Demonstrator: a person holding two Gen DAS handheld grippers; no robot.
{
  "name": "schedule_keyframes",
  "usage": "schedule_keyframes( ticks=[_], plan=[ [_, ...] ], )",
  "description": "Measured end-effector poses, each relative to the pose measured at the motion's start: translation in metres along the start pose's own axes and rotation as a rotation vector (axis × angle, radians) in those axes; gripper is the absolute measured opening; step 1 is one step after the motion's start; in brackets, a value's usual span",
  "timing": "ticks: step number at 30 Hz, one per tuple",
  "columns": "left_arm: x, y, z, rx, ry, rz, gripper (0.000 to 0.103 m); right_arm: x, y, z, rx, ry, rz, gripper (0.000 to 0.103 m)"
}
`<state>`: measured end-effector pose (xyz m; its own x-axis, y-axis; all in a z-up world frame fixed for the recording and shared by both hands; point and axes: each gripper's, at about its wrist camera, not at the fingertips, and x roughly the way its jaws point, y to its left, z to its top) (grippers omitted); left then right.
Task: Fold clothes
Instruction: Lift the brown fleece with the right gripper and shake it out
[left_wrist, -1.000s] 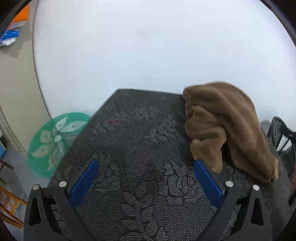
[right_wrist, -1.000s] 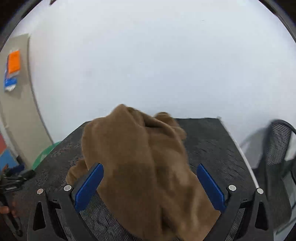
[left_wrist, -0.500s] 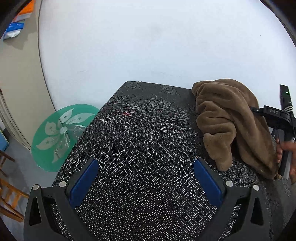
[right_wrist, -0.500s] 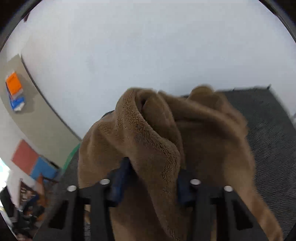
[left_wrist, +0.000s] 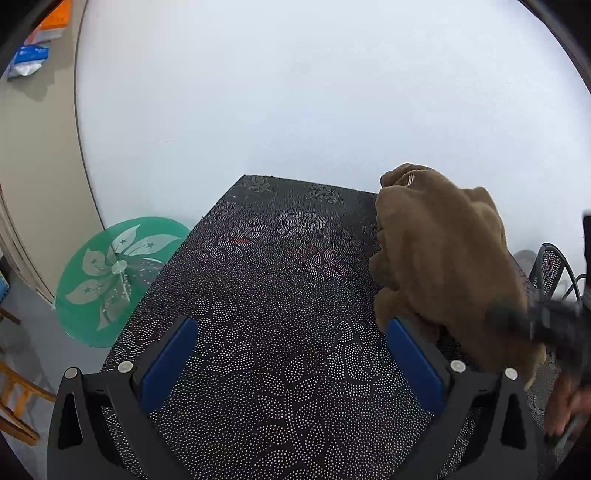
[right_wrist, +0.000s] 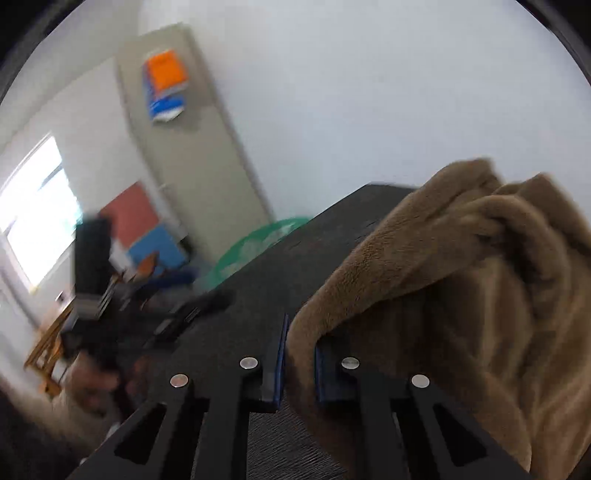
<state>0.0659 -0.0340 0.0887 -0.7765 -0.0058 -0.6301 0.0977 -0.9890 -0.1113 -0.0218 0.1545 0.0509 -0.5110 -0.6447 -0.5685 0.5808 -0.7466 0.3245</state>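
Observation:
A crumpled brown fleece garment lies on the right side of the black table with its dotted leaf pattern. My left gripper hovers open over bare table; its right finger is just beside the garment's near edge. My right gripper is closing tight, its blue pads pressed on a fold at the garment's left edge. In the left wrist view the right gripper shows as a dark blur at the garment's right side, with a hand under it.
A round green glass table stands off the black table's left edge, with a wooden chair nearer. A black mesh chair sits at the right. A white wall runs behind the table's far edge.
My right gripper went from wide open around the garment to clamped on a fold, and swung and rolled so its view now faces left. The left gripper stayed open and still.

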Motion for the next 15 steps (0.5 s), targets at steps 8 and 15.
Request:
schedule_keyframes(
  ticks=[8,15],
  plan=[
    [-0.002,0.001,-0.003,-0.001,0.011,-0.033,0.103,0.002,0.021,-0.069,0.063,0.057,0.007,0.014],
    [0.008,-0.011,-0.008,0.001,0.049,-0.069,0.103,-0.062,-0.034,-0.078,0.233,-0.112,-0.010,0.064]
  ],
)
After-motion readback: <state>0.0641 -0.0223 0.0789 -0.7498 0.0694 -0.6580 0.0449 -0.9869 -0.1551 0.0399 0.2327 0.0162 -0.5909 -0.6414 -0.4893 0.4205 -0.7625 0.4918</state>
